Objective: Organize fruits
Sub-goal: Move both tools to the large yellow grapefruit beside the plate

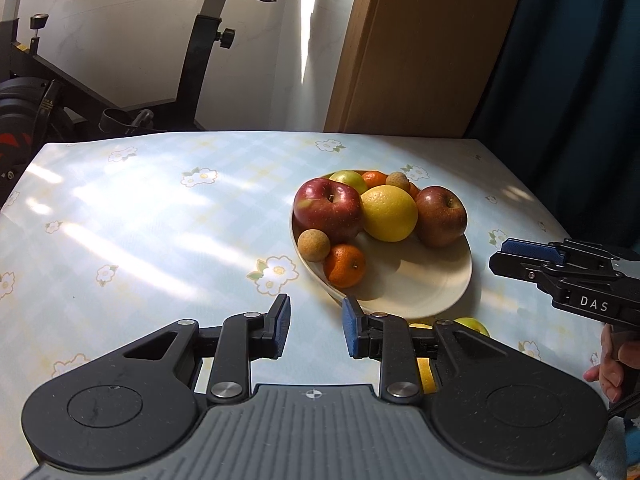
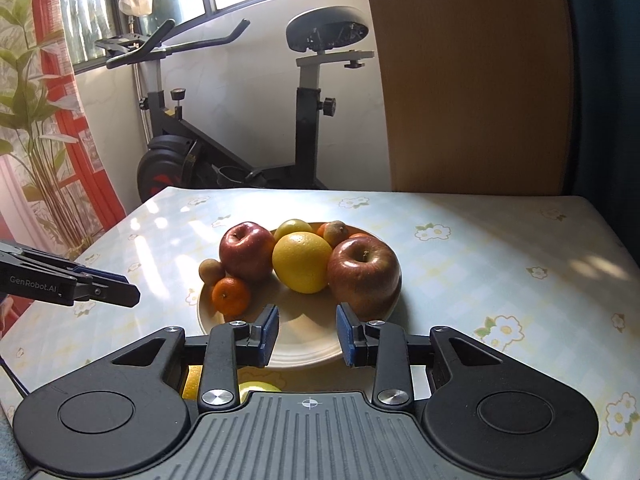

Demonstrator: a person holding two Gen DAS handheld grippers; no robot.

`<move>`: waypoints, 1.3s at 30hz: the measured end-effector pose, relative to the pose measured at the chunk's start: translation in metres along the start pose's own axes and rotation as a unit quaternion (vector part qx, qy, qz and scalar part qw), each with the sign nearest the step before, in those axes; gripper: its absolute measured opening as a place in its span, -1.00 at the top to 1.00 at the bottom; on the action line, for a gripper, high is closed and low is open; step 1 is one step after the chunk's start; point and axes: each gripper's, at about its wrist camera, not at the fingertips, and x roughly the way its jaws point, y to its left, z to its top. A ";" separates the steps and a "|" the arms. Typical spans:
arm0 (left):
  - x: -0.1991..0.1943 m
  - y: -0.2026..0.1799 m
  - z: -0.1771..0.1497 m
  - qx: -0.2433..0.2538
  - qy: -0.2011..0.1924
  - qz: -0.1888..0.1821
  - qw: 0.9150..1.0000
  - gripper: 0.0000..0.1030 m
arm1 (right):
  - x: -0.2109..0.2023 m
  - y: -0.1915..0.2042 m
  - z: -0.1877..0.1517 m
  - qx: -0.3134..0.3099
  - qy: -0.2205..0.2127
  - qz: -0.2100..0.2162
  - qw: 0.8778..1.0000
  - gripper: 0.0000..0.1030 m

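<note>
A cream plate on the flowered table holds two red apples, a big yellow citrus, a mandarin, a small brown round fruit and more fruit behind. My left gripper hovers at the plate's near-left rim, its blue pads apart with nothing between them. My right gripper hovers over the plate's near rim, pads apart and empty. A yellow-green fruit lies on the table just short of the plate, half hidden by the left gripper.
An exercise bike stands behind the table's far edge, next to a wooden panel. A dark blue curtain hangs at the right. A hand holds the right gripper's handle. Something yellow shows under the right gripper.
</note>
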 end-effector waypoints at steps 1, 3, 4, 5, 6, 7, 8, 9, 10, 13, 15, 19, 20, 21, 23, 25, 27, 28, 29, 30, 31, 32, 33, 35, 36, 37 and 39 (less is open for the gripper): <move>0.000 -0.005 -0.003 0.003 0.002 -0.006 1.000 0.42 | -0.001 0.001 -0.001 -0.001 0.003 -0.001 1.000 0.41; 0.002 -0.014 -0.005 0.010 0.004 -0.014 1.000 0.42 | -0.003 0.003 -0.003 -0.003 0.007 -0.004 1.000 0.41; 0.003 -0.018 -0.005 0.012 0.005 -0.018 1.000 0.41 | -0.005 0.004 -0.006 -0.003 0.009 -0.006 1.000 0.41; 0.004 -0.023 -0.006 0.016 0.006 -0.022 1.000 0.40 | -0.006 0.004 -0.007 -0.002 0.010 -0.008 1.000 0.41; 0.004 -0.027 -0.007 0.019 0.007 -0.025 0.999 0.32 | -0.007 0.004 -0.008 -0.001 0.011 -0.009 1.000 0.41; 0.004 -0.031 -0.008 0.022 0.008 -0.028 0.999 0.17 | -0.008 0.003 -0.009 -0.001 0.012 -0.009 1.000 0.41; 0.005 -0.035 -0.009 0.026 0.009 -0.029 0.999 0.11 | -0.008 0.003 -0.010 -0.002 0.013 -0.009 1.000 0.41; 0.006 -0.039 -0.010 0.032 0.011 -0.030 0.999 0.00 | -0.009 0.003 -0.011 -0.002 0.015 -0.008 1.000 0.41; 0.007 -0.042 -0.011 0.036 0.012 -0.032 0.999 -0.02 | -0.009 0.002 -0.012 -0.003 0.017 -0.006 1.000 0.41; 0.013 -0.054 -0.018 0.051 0.029 -0.043 0.997 -0.05 | -0.010 0.003 -0.013 -0.004 0.017 -0.004 1.000 0.41; 0.016 -0.060 -0.022 0.060 0.035 -0.040 0.997 -0.05 | -0.011 0.003 -0.013 -0.003 0.015 -0.003 1.000 0.41; 0.022 -0.064 -0.025 0.064 0.046 -0.039 0.996 -0.05 | -0.011 0.003 -0.013 -0.008 0.016 -0.001 1.000 0.41; 0.022 -0.065 -0.026 0.068 0.046 -0.038 0.996 -0.05 | -0.011 0.003 -0.013 -0.009 0.017 0.000 1.000 0.41; 0.021 -0.064 -0.026 0.069 0.045 -0.037 0.996 -0.06 | -0.011 0.003 -0.013 -0.009 0.017 0.001 1.000 0.41; 0.021 -0.060 -0.024 0.064 0.044 -0.035 0.996 -0.08 | -0.010 0.004 -0.013 -0.012 0.021 0.006 1.000 0.41; 0.019 -0.052 -0.023 0.051 0.044 -0.036 0.997 -0.09 | -0.007 0.007 -0.012 -0.019 0.026 0.013 0.999 0.41; 0.016 -0.041 -0.023 0.038 0.039 -0.036 0.998 -0.11 | -0.005 0.011 -0.010 -0.027 0.032 0.019 0.999 0.41; 0.014 -0.036 -0.023 0.032 0.037 -0.034 0.998 -0.15 | -0.003 0.014 -0.009 -0.034 0.036 0.023 0.999 0.41; 0.013 -0.031 -0.023 0.025 0.034 -0.030 0.999 -0.16 | -0.001 0.016 -0.007 -0.039 0.038 0.026 0.998 0.41; 0.012 -0.025 -0.022 0.016 0.031 -0.025 0.999 -0.19 | 0.001 0.018 -0.006 -0.046 0.042 0.029 0.998 0.41; 0.011 -0.019 -0.022 0.008 0.029 -0.021 0.999 -0.21 | 0.003 0.021 -0.005 -0.052 0.045 0.033 0.997 0.40; 0.010 -0.013 -0.021 -0.001 0.027 -0.017 0.999 -0.21 | 0.004 0.023 -0.004 -0.057 0.048 0.036 0.997 0.40; 0.010 -0.008 -0.020 -0.010 0.025 -0.014 1.000 -0.21 | 0.006 0.027 -0.003 -0.065 0.053 0.040 0.996 0.40; 0.010 0.000 -0.019 -0.023 0.024 -0.003 0.999 -0.21 | 0.011 0.034 -0.001 -0.082 0.061 0.046 0.994 0.40; 0.012 0.003 -0.017 -0.027 0.023 0.002 0.999 -0.20 | 0.014 0.038 0.000 -0.090 0.067 0.050 0.992 0.40; 0.012 0.005 -0.016 -0.031 0.024 0.006 0.999 -0.19 | 0.016 0.040 0.001 -0.097 0.072 0.053 0.991 0.40; 0.016 0.012 -0.014 -0.044 0.027 0.007 0.999 -0.14 | 0.024 0.048 0.002 -0.115 0.091 0.059 0.987 0.40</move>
